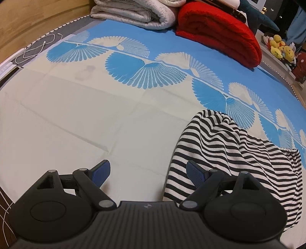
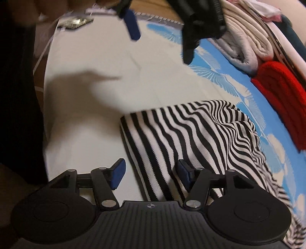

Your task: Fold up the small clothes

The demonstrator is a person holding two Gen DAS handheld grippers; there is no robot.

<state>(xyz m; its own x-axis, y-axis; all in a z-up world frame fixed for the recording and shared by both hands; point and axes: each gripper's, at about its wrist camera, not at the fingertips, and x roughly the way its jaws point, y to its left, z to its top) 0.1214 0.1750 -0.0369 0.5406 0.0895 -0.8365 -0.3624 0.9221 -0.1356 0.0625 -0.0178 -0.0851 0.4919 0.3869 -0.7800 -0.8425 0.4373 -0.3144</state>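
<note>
A black-and-white striped garment (image 1: 235, 153) lies rumpled on the cream and blue bedsheet (image 1: 76, 118). My left gripper (image 1: 148, 170) hovers open and wide over the garment's left edge, its right finger above the stripes and its left finger above bare sheet. In the right wrist view the same striped garment (image 2: 191, 138) shows a straight folded edge running between the jaws of my right gripper (image 2: 151, 168). That gripper is open, and its pads do not press on the cloth. The left gripper (image 2: 160, 40) hangs at the top of this view, above the sheet.
A folded grey blanket (image 1: 133, 13) and a rolled red blanket (image 1: 220, 32) lie at the far side of the bed. Yellow plush toys (image 1: 281, 47) sit on a shelf at the right. A white cable (image 1: 32, 49) lies at the bed's left corner.
</note>
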